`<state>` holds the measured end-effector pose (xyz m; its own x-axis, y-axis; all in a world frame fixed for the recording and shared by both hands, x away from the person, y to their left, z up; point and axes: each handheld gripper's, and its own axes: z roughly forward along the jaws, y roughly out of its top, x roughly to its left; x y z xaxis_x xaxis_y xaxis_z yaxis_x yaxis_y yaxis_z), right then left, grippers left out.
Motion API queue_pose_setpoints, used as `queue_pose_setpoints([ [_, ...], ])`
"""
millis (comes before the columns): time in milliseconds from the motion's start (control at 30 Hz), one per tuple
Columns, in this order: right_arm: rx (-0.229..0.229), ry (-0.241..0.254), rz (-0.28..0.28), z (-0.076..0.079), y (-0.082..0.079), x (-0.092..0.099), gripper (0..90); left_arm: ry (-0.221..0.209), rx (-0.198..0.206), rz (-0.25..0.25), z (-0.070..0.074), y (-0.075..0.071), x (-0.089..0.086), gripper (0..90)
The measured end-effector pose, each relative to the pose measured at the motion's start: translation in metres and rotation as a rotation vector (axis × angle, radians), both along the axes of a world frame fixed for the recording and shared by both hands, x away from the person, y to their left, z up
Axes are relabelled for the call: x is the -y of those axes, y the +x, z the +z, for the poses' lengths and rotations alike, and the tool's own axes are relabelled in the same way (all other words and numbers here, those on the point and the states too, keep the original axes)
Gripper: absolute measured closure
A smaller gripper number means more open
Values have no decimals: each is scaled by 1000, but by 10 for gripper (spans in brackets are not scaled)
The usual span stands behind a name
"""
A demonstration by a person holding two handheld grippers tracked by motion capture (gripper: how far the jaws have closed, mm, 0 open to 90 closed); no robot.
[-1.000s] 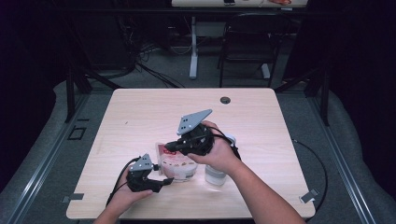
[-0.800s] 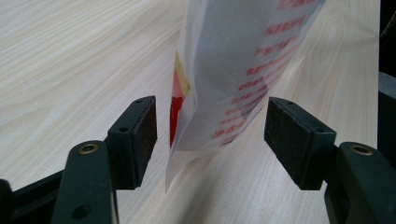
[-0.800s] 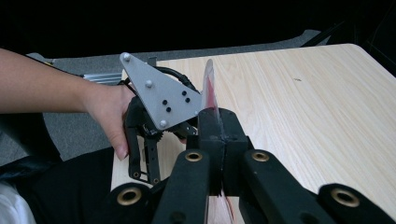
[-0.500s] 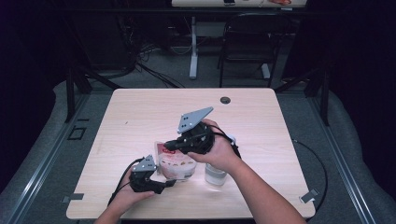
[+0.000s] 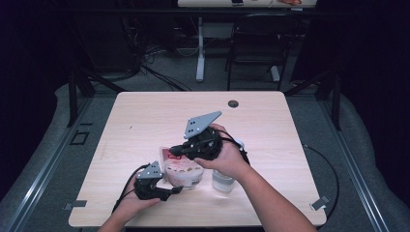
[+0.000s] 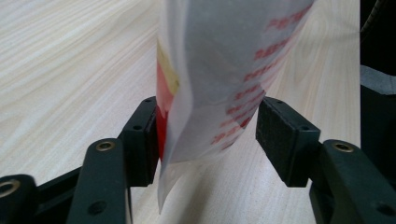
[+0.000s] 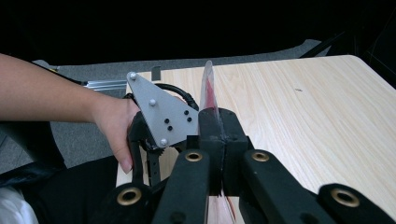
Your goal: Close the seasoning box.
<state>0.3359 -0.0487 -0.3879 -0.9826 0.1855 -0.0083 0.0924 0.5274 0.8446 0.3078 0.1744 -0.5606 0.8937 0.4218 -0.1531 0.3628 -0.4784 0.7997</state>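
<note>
Your table is pale wood-grain laminate, smooth and matt. The snack bag is thin, crinkly plastic film, white and translucent with red print, faintly glossy. Your left gripper has matt black plastic jaws, their pads finely textured, with brass-coloured pivot pins. Your right gripper is the same matt black. The plate on the left gripper is flat, matt grey, with small screws.

Bare table left and beyond; bag and bottle crowding the near middle.
</note>
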Motion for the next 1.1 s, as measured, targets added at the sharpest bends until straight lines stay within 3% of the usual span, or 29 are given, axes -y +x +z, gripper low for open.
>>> queue_pose_setpoints([
  [467, -4, 16, 8, -1, 0, 1, 900, 17, -5, 9, 4, 0, -3, 546],
  [1100, 2, 5, 10, 0, -3, 2, 896, 36, 2, 21, 8, 0, -9, 594],
])
